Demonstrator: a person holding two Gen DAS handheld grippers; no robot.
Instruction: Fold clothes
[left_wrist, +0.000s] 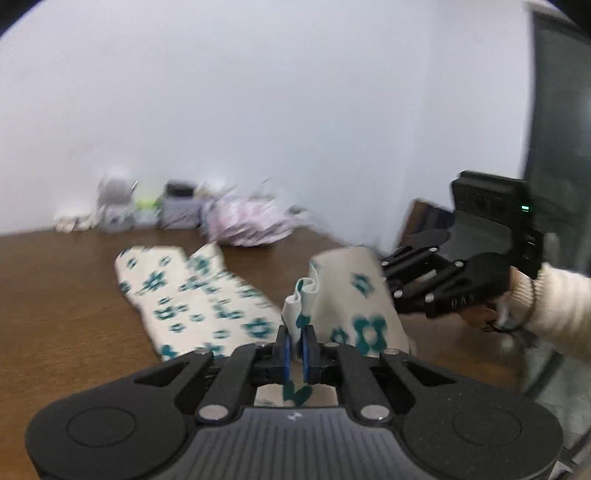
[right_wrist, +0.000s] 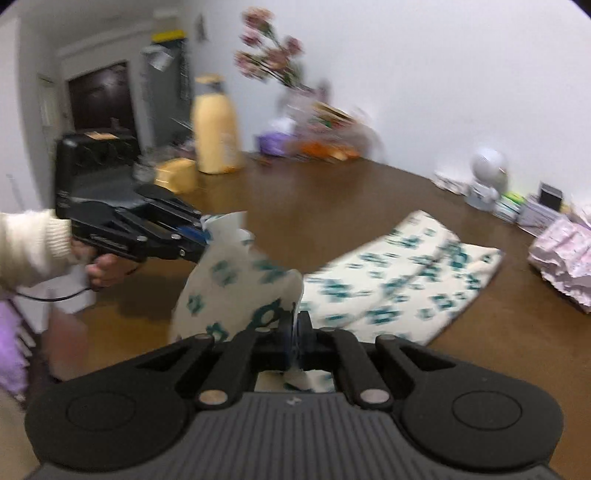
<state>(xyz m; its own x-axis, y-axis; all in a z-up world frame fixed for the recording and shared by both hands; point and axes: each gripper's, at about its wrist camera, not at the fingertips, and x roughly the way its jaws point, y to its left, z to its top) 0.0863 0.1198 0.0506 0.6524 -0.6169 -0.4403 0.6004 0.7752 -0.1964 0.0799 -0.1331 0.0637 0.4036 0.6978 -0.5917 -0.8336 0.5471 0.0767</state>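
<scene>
A cream garment with teal flower print (left_wrist: 207, 299) lies partly on the brown table (left_wrist: 55, 295), its near end lifted. My left gripper (left_wrist: 295, 341) is shut on one bunched corner of the garment. My right gripper (right_wrist: 297, 332) is shut on another corner of the same garment (right_wrist: 399, 280). The lifted cloth hangs between the two grippers above the table's near edge. The left gripper also shows in the right wrist view (right_wrist: 201, 232), and the right gripper in the left wrist view (left_wrist: 384, 271), where its tips are hidden behind the cloth.
A crumpled pink cloth (left_wrist: 247, 221) and small boxes and a white figurine (left_wrist: 114, 199) stand along the wall. A yellow flask (right_wrist: 216, 136), a flower vase (right_wrist: 273, 70) and packets sit at the table's far end. The brown table (right_wrist: 332, 199) lies between them.
</scene>
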